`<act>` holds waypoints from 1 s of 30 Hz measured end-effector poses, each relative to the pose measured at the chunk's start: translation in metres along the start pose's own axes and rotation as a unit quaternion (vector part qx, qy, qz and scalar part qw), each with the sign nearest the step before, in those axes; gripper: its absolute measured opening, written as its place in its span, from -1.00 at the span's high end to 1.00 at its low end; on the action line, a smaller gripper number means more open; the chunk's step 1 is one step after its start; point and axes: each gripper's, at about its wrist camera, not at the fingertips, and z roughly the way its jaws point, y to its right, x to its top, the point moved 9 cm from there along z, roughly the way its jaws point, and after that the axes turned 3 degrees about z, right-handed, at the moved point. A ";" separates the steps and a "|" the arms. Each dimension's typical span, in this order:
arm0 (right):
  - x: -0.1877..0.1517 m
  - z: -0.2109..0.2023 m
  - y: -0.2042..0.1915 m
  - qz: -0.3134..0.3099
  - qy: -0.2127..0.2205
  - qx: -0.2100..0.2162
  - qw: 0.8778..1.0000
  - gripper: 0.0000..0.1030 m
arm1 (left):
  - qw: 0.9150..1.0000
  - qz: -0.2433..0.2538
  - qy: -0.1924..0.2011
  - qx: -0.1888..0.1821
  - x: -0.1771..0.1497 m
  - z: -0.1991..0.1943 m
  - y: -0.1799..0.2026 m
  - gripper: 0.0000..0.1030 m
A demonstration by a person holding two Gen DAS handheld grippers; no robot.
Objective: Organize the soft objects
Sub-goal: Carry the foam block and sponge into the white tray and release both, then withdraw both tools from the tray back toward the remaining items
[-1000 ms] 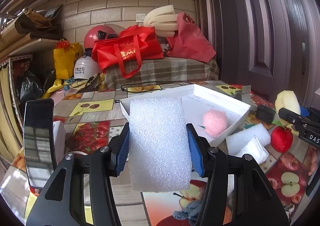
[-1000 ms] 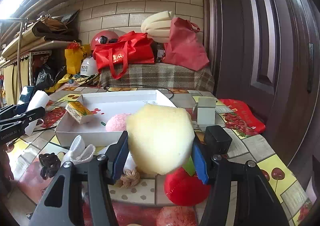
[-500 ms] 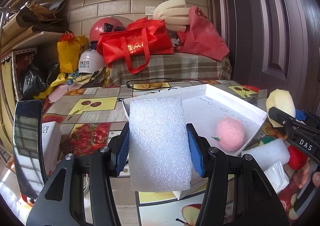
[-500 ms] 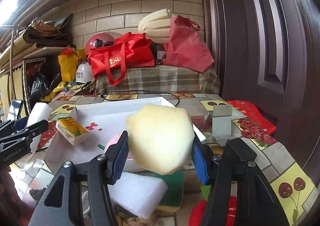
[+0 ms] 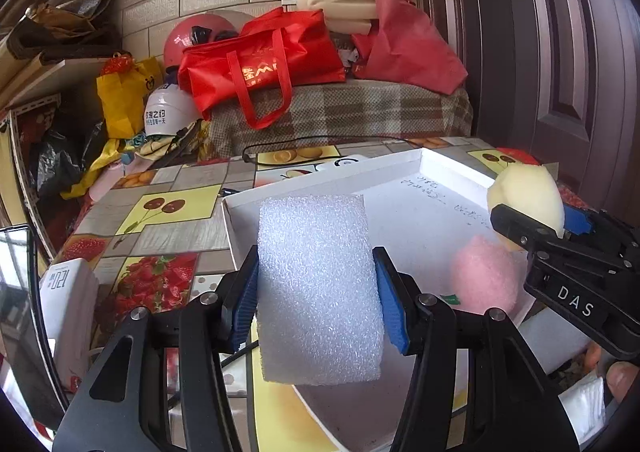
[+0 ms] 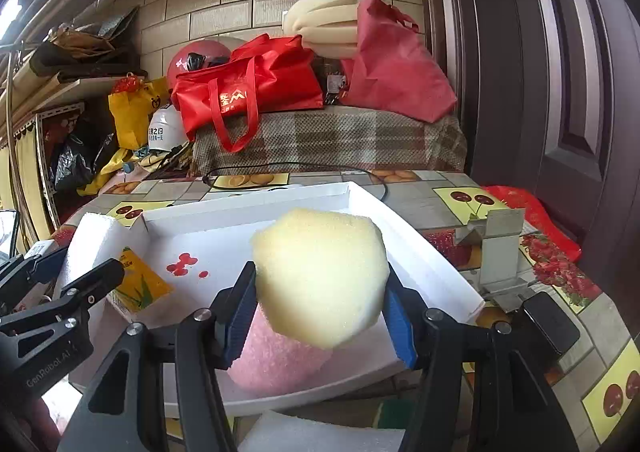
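My left gripper (image 5: 316, 300) is shut on a white foam block (image 5: 318, 284) and holds it above the near left part of the white tray (image 5: 320, 181). My right gripper (image 6: 320, 316) is shut on a pale yellow sponge (image 6: 320, 276) and holds it over the tray's (image 6: 248, 197) near right part. The sponge also shows in the left wrist view (image 5: 526, 199), with the right gripper (image 5: 560, 248). A pink fluffy ball (image 6: 276, 360) lies in the tray under the sponge; it shows in the left wrist view too (image 5: 486, 280). The left gripper (image 6: 60, 292) with its foam block (image 6: 96, 244) is at the tray's left.
A yellow juice carton (image 6: 136, 280) lies in the tray at its left. A white foam slab (image 6: 320, 436) lies in front of the tray. A metal bracket (image 6: 496, 256) and a black box (image 6: 550, 320) stand right of it. Red bags (image 6: 248, 91) are piled behind the table.
Both grippers have moved forward over the tray with their loads. The pink ball now lies right under the yellow sponge.
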 end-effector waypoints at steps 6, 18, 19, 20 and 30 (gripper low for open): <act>-0.005 0.023 -0.011 -0.014 -0.042 0.005 0.999 -0.16 | 0.999 0.024 -0.038 -0.011 -0.006 0.017 0.012 -0.04; 0.003 0.014 -0.008 -0.019 -0.011 -0.015 1.000 -1.00 | 0.999 0.024 -0.043 0.020 -0.006 0.017 0.007 -1.00; 0.004 0.012 -0.008 -0.020 -0.004 -0.018 1.000 -1.00 | 0.999 0.019 -0.039 0.024 -0.006 0.016 0.004 -1.00; 0.006 0.009 -0.009 -0.025 0.006 -0.021 0.999 -1.00 | 0.999 0.016 -0.037 0.027 -0.005 0.015 0.002 -1.00; 0.017 -0.020 0.011 0.008 0.079 -0.061 0.995 -1.00 | 0.996 -0.045 0.040 0.065 0.005 -0.017 -0.028 -1.00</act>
